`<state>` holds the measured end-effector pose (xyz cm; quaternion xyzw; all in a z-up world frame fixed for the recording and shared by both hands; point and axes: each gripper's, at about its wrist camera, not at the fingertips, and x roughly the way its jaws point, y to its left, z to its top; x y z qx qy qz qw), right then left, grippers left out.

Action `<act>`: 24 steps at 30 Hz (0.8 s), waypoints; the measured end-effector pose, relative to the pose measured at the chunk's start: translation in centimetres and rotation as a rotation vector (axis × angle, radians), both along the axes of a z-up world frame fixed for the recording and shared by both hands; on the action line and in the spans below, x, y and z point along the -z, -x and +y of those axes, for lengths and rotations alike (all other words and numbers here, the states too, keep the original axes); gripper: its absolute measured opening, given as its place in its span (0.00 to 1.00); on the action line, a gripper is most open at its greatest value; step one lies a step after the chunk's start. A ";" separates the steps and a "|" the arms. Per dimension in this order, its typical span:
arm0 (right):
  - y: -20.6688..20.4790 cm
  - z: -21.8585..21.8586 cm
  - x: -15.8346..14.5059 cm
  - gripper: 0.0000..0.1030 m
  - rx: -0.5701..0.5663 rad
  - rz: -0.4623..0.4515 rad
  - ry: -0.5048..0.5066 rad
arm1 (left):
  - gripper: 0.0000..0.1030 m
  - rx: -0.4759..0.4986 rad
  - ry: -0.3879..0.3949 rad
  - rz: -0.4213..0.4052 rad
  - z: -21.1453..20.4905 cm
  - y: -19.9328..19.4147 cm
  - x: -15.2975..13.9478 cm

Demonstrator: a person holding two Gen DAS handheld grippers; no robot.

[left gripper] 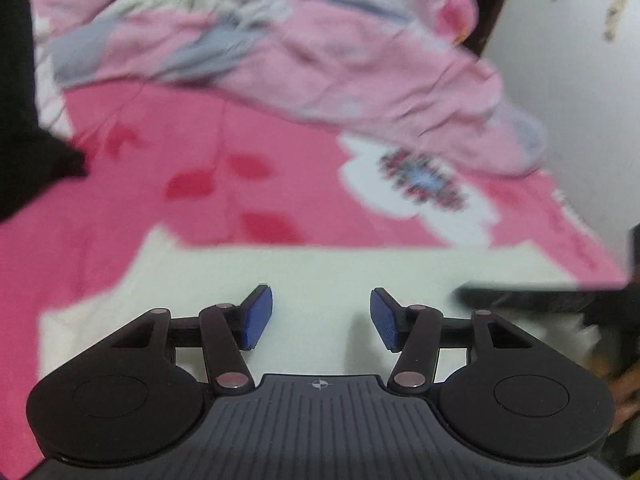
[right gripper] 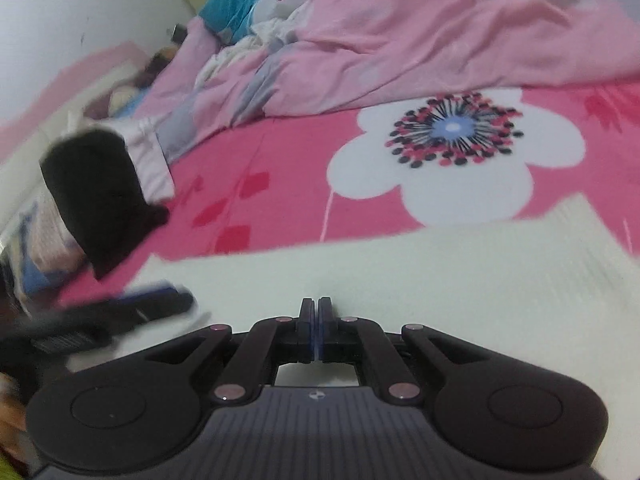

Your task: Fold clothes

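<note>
A cream ribbed garment (left gripper: 320, 268) lies flat on the pink bedsheet (left gripper: 160, 200). My left gripper (left gripper: 321, 300) hovers over its near part, open, and nothing sits between the blue pads (left gripper: 258, 316). In the right wrist view the same cream garment (right gripper: 440, 272) fills the foreground. My right gripper (right gripper: 319, 320) is shut just above it, fingers pressed together with no cloth visible between them. Each gripper shows as a dark blur at the edge of the other's view: the right gripper (left gripper: 540, 296) and the left gripper (right gripper: 120, 308).
A crumpled pink duvet (right gripper: 400, 40) is heaped across the far side of the bed. A black garment (right gripper: 100, 200) lies at the left on a pile of clothes. A white flower print (right gripper: 452, 160) marks the pink sheet. A white wall (left gripper: 580, 100) borders the bed.
</note>
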<state>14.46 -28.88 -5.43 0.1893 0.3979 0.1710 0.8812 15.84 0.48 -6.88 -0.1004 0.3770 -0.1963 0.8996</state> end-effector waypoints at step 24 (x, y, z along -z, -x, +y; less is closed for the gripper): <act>8.3 1.5 -2.4 0.03 0.068 -0.045 -0.151 | 0.59 0.014 0.095 -0.031 1.5 6.3 -4.4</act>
